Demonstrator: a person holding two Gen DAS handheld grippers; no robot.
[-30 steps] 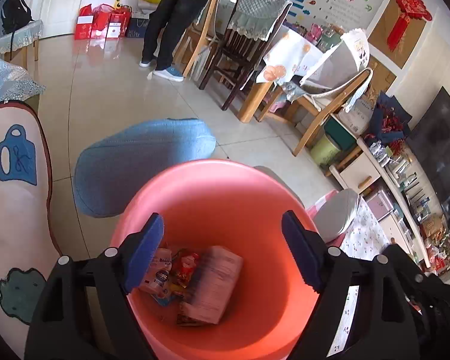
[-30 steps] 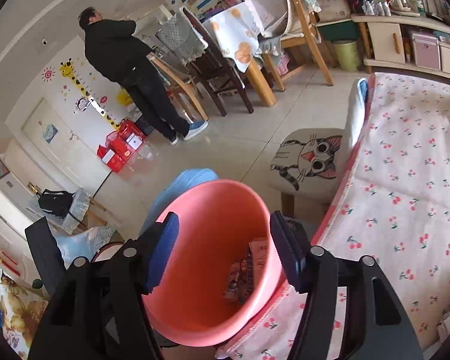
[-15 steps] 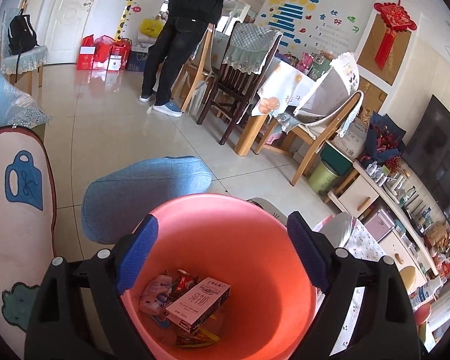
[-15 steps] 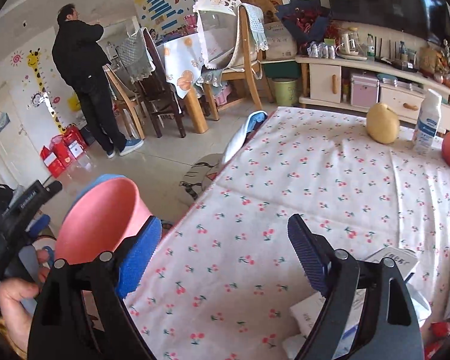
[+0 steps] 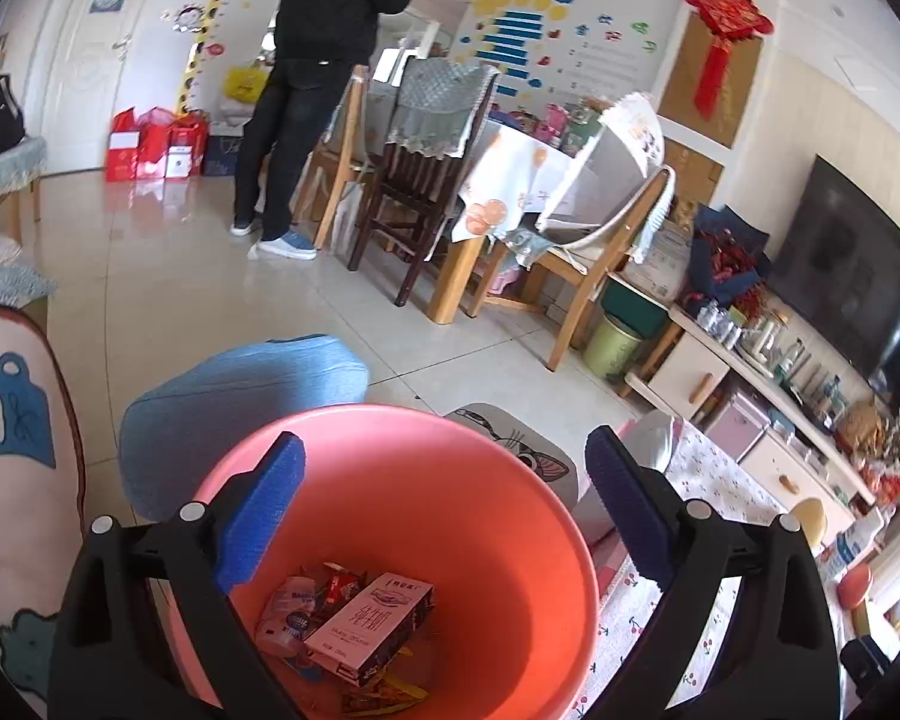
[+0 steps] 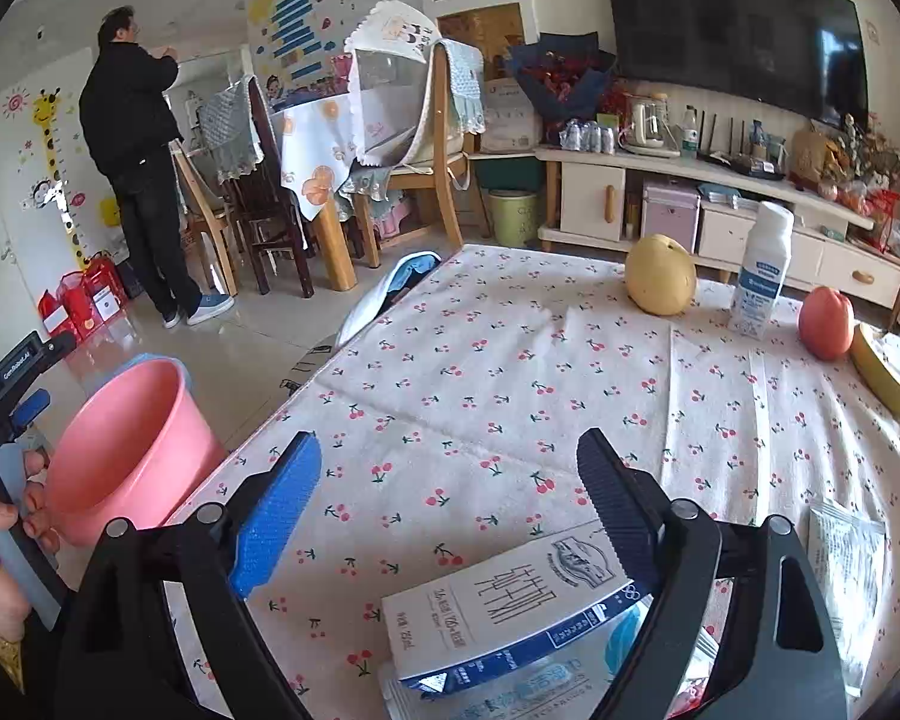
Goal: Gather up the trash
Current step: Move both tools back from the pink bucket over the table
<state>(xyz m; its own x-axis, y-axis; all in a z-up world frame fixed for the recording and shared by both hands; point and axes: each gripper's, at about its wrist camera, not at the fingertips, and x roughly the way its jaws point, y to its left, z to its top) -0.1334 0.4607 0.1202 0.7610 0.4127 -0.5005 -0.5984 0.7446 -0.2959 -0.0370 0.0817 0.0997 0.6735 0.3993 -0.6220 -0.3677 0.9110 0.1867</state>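
My left gripper (image 5: pixel 444 516) hovers over a pink bucket (image 5: pixel 498 546); its jaws are opening and nothing is between them. In the bucket lie a pink box (image 5: pixel 369 624), a small bottle (image 5: pixel 288 612) and several wrappers. My right gripper (image 6: pixel 450 492) is open and empty above the cherry-print tablecloth (image 6: pixel 480 360). A white-and-blue carton (image 6: pixel 510 606) lies flat just below it, near the right finger, on a clear plastic wrapper (image 6: pixel 498 690). A white packet (image 6: pixel 846 552) lies further right. The bucket (image 6: pixel 126 444) stands off the table's left edge.
At the table's far side are a yellow fruit (image 6: pixel 660 282), a white bottle (image 6: pixel 759 276), a red fruit (image 6: pixel 825 324) and a banana (image 6: pixel 879 372). A blue stool (image 5: pixel 240 408) stands behind the bucket. A person (image 5: pixel 324 90) stands by the dining chairs.
My right gripper swung right, from over the bucket to over the table, and its jaws widened. My left gripper rose slightly and opened wider; the pink box now lies still in the bucket.
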